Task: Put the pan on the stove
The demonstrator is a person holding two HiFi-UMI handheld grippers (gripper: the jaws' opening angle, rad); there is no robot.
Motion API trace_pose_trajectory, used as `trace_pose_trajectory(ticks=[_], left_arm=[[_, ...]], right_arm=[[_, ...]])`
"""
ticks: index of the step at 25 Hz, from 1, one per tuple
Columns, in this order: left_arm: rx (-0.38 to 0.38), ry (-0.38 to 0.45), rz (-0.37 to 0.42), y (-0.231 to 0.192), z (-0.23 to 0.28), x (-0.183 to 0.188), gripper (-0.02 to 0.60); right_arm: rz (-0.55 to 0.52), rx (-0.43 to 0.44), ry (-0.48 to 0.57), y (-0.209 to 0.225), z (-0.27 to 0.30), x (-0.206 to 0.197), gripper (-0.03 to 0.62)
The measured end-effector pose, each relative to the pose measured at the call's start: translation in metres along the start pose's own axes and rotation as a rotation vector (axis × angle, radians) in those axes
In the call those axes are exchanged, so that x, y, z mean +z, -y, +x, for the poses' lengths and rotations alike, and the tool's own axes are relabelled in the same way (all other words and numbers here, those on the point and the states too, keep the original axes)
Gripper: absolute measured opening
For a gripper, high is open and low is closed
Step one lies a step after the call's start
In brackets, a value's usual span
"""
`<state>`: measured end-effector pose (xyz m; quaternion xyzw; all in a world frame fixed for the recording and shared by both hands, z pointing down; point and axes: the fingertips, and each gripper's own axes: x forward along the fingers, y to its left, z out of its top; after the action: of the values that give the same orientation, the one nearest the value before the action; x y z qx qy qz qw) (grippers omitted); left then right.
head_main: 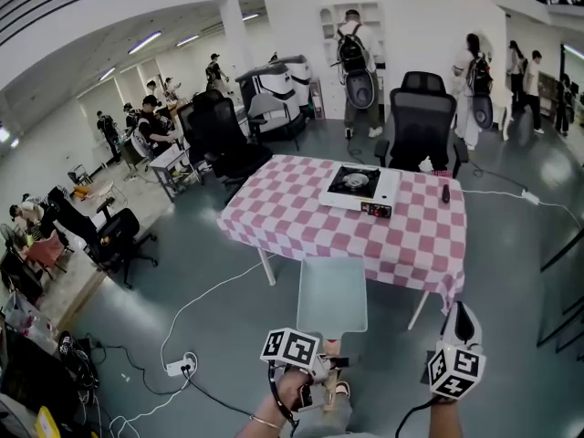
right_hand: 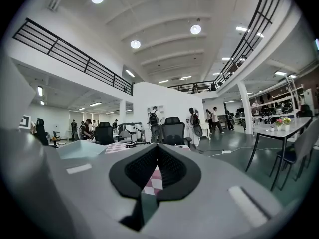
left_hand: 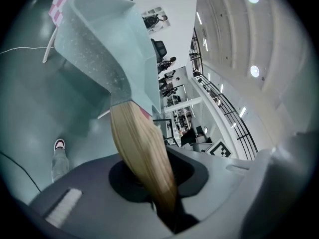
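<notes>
A pale green square pan (head_main: 333,292) with a wooden handle (left_hand: 142,148) hangs level above the floor, short of the table. My left gripper (head_main: 330,359) is shut on that handle, and the pan body (left_hand: 107,44) fills the upper left of the left gripper view. The white portable stove (head_main: 356,186) with a black burner sits on the pink checked table (head_main: 301,217), ahead of the pan. My right gripper (head_main: 459,322) is at the lower right, its jaws together and holding nothing. In the right gripper view the pan (right_hand: 79,149) shows at the left.
Black office chairs (head_main: 422,121) (head_main: 224,135) stand behind and left of the table. A small dark object (head_main: 444,192) lies near the table's right edge. Cables (head_main: 196,308) and a power strip (head_main: 178,366) lie on the floor. Several people stand at the back.
</notes>
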<state>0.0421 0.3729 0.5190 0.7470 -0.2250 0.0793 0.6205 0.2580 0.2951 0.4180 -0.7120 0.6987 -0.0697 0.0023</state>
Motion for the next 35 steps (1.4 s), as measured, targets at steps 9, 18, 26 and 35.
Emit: trace_pose_trajectory(ticks=[9,18,26,35], left_arm=[[-0.008,-0.025,0.016,-0.006,0.011,0.081,0.055],[0.000,-0.065,0.047,-0.021,0.010,0.159,0.055],[-0.019,-0.076,0.066,-0.040,0.003,0.215,0.055],[-0.029,-0.086,0.044,-0.056,0.003,0.242,0.055]], right_arm=[[0.007,-0.027,0.000,-0.006,0.072,0.011,0.009],[0.015,-0.074,0.007,-0.023,0.141,0.019,0.009],[-0.018,-0.097,0.002,-0.045,0.186,0.022,0.010],[-0.040,-0.117,-0.033,-0.052,0.213,0.018,0.009]])
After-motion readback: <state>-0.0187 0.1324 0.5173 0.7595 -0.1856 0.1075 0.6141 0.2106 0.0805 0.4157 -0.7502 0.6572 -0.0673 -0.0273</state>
